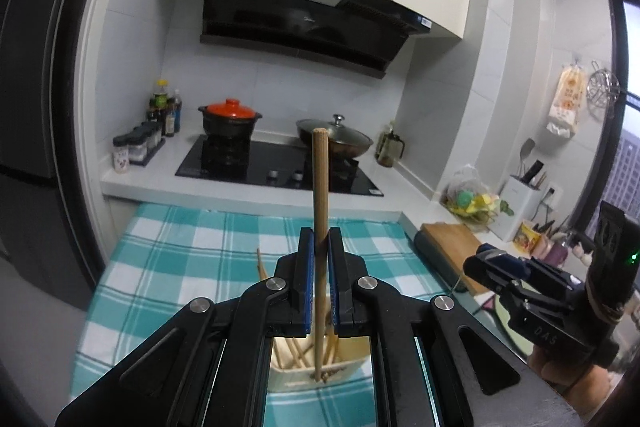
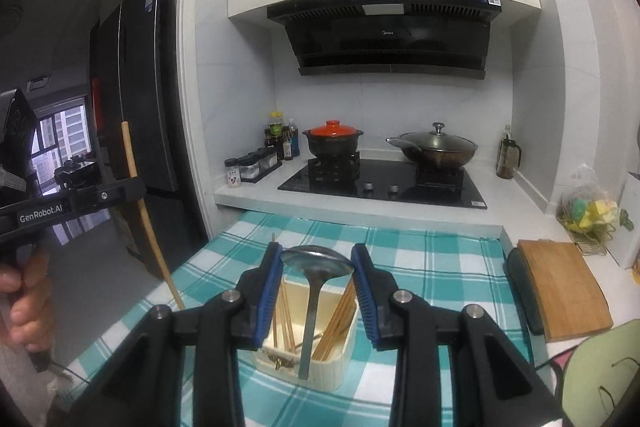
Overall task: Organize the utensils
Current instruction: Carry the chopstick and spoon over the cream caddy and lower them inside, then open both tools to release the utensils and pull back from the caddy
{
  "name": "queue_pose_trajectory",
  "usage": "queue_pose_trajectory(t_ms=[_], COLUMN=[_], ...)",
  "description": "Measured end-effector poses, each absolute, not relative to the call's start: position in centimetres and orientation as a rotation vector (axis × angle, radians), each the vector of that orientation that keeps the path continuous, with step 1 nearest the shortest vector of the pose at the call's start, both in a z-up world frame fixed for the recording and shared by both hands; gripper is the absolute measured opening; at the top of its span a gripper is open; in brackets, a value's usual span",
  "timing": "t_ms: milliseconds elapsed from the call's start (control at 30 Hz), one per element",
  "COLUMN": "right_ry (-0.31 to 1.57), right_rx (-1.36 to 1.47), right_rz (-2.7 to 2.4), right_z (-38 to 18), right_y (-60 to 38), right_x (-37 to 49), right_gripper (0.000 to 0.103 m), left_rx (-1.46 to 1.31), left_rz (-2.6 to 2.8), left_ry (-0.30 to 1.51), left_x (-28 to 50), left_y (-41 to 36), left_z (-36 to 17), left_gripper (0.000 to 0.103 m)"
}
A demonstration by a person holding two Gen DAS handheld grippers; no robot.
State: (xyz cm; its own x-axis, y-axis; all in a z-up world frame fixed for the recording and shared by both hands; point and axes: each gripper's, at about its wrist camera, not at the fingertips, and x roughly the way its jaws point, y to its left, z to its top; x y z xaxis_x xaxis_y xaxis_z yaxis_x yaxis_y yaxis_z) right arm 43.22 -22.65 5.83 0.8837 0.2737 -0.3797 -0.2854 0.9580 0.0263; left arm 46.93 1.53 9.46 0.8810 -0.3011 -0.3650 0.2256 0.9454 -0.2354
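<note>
My left gripper [image 1: 320,239] is shut on a long wooden chopstick [image 1: 319,187] that stands upright between its blue pads, its lower end down at the cream utensil box [image 1: 352,373]. In the right wrist view the same chopstick [image 2: 134,171] slants in the left gripper [image 2: 134,189] at the far left, held by a person's hand. My right gripper [image 2: 316,255] grips the bowl of a metal spoon [image 2: 310,307], whose handle hangs down over the cream box [image 2: 334,367]. Several chopsticks [image 2: 336,323] lean inside that box. The right gripper [image 1: 486,255] also shows at the right of the left wrist view.
The box sits on a teal checked cloth [image 2: 432,267]. Behind it is a black hob [image 2: 380,187] with a red-lidded clay pot [image 2: 333,143] and a lidded wok [image 2: 438,147]. A wooden cutting board [image 2: 560,287] lies at the right, spice jars [image 2: 252,167] at the left, and a dark fridge [image 2: 136,107] beyond.
</note>
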Motion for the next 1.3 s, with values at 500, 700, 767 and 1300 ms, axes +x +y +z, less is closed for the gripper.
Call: queue_pose_trajectory(t_ms=[500, 700, 767, 1300], right_ry=[0.681, 0.790, 0.804, 0.488], right_rx=[0.029, 0.048, 0.067, 0.014], right_rz=[0.357, 0.342, 0.342, 0.266], right_z=[-4.5, -8.4, -9.0, 0.0], right_y=[-20.5, -20.1, -20.2, -21.9], right_x=[57.2, 60.1, 60.7, 47.2], right_gripper=[0.036, 0.036, 0.036, 0.084], left_rx=[-0.181, -0.166, -0.163, 0.117], left_rz=[-0.189, -0.177, -0.152, 0.129], left_ry=[0.674, 0.751, 0.735, 0.459], left_x=[58.5, 59.9, 59.4, 41.7], left_y=[-0.4, -0.9, -0.6, -0.7], left_z=[-3.8, -6.8, -6.8, -0.4], left_gripper=[0.005, 0.005, 0.012, 0.103])
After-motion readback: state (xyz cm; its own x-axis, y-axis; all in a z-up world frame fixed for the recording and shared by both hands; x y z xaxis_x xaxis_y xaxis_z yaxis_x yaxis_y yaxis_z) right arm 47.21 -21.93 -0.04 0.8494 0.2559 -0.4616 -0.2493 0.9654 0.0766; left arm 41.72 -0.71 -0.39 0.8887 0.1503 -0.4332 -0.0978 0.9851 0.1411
